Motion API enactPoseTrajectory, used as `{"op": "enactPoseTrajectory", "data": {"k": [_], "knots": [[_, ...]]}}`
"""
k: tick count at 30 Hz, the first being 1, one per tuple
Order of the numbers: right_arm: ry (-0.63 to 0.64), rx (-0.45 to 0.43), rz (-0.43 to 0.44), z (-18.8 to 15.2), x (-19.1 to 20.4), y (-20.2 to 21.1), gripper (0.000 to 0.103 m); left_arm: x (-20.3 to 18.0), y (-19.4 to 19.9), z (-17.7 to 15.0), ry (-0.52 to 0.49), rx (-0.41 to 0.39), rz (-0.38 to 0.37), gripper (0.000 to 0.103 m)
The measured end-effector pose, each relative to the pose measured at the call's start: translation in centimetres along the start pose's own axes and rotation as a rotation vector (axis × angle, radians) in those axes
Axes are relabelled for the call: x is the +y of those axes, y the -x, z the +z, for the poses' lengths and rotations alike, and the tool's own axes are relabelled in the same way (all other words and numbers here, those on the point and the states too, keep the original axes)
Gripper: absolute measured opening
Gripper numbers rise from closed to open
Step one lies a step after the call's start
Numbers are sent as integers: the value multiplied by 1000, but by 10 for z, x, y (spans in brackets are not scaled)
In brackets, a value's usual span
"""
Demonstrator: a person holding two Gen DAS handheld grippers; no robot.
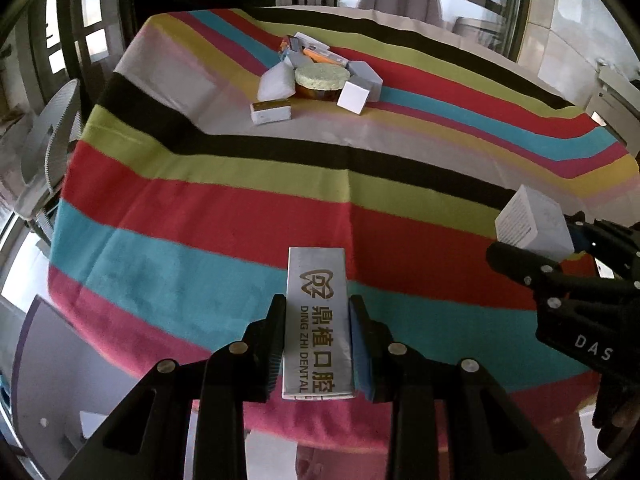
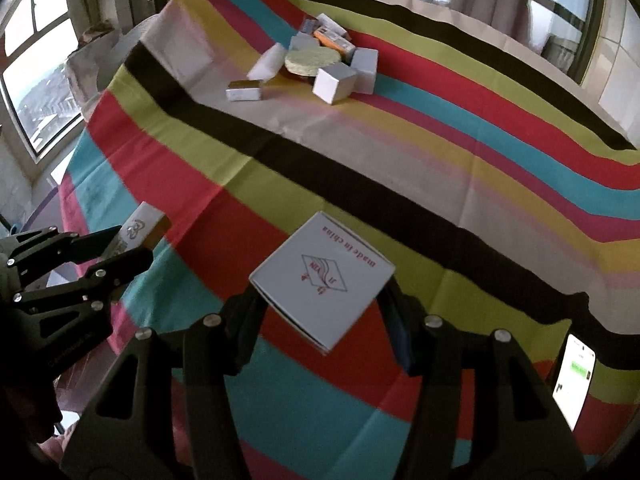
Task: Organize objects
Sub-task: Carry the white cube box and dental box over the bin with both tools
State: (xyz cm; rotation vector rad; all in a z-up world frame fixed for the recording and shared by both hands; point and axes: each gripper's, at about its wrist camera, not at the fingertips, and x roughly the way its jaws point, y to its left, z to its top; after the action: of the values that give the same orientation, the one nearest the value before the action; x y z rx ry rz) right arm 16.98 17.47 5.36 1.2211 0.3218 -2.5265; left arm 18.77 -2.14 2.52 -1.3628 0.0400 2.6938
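Note:
My left gripper point(image 1: 317, 320) is shut on a long silver box printed "DING ZHI DENTAL" point(image 1: 316, 300), held above the near part of the striped tablecloth point(image 1: 200, 208). My right gripper point(image 2: 322, 300) is shut on a white square box printed "made in china" point(image 2: 320, 276), tilted corner-down between the pads. Each gripper shows in the other's view: the right gripper point(image 1: 536, 240) with its white box point(image 1: 532, 220) at the right, the left gripper point(image 2: 128, 244) with the silver box point(image 2: 140, 228) at the left. A pile of small boxes point(image 1: 316, 76) around a round yellow-lidded jar point(image 1: 322, 78) lies far across the table.
A lit phone point(image 2: 574, 376) lies on the cloth near the table's right front edge. Windows point(image 2: 36, 80) ring the room, and a white fan-like object point(image 1: 52, 140) stands left of the table. Wide striped cloth lies between the grippers and the pile point(image 2: 320, 64).

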Motion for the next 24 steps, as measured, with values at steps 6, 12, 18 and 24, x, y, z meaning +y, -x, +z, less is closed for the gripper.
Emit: {"op": "enactPoseTrajectory", "data": {"k": [6,12,18,24], "knots": [[24,-17,-3,-6,13,15,58,9,14,-16,9,-1,5,32],[44,-27,-6,-8,22,26,58,18,26,-28,26,-9,8,32],[72,-41,-6,-12,35,38,58,27,39,-38,43,-28,9,32],[102,-51,-5,-14,51,49,58,40,52,-47,66,-46,10,32]]}}
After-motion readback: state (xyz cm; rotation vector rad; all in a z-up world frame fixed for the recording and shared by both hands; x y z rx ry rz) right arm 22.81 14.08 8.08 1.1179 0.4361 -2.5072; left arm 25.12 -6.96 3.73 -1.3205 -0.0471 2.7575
